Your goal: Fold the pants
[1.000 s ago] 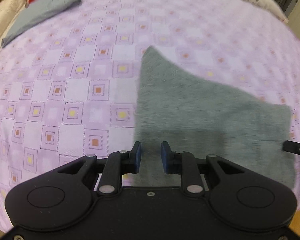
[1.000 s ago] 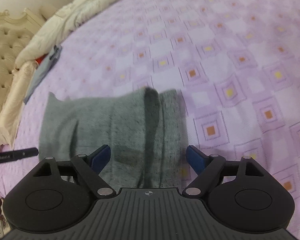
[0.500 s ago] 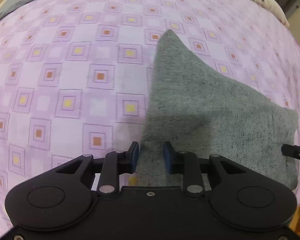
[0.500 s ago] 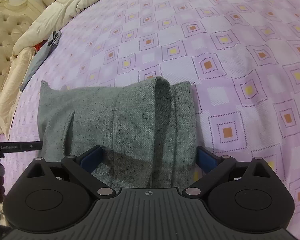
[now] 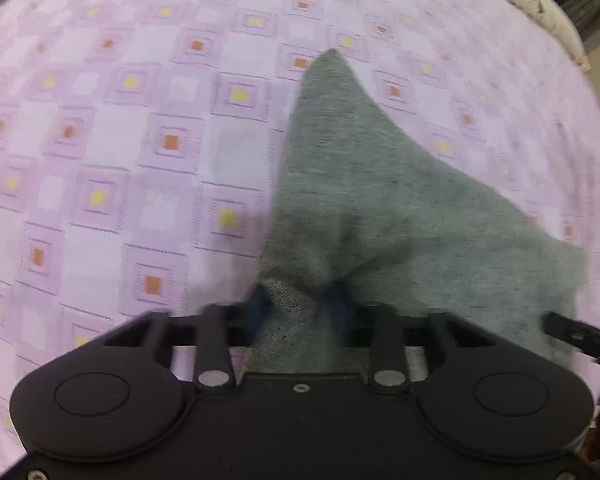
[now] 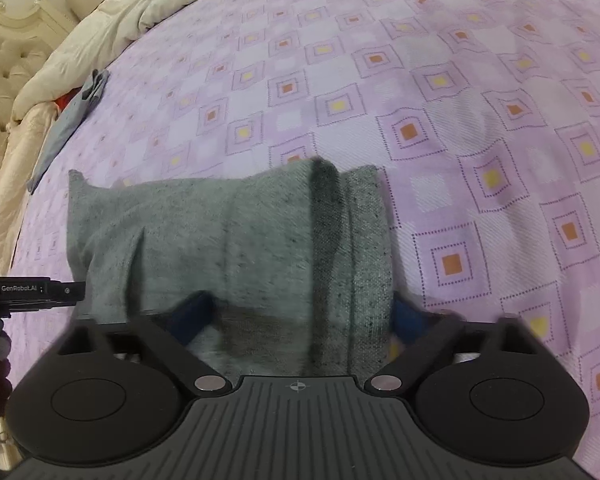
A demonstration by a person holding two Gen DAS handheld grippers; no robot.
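Grey knit pants [image 5: 380,200] lie folded on the purple bedspread, one corner tapering to a point far from me. My left gripper [image 5: 299,310] is at the cloth's near edge, its jaws closing, and the fabric bunches up between the blue pads [image 5: 260,308]. In the right wrist view the pants [image 6: 228,232] show a dark fold ridge near their right side. My right gripper [image 6: 300,314] straddles the near edge, its jaws closing; the cloth lies flat between the pads [image 6: 408,316]. The left gripper's body [image 6: 32,290] shows at the left edge.
The checked purple bedspread [image 6: 460,120] spreads out on all sides. A cream duvet [image 6: 112,8] is heaped along the far edge, by a tufted headboard [image 6: 4,80]. Another grey garment [image 6: 72,120] lies far left, with something red [image 6: 66,100] beside it.
My left gripper has dropped onto the pants' near edge and its jaws have narrowed, puckering the cloth. The right gripper's jaws have come in from wide open; that hand stayed in place.
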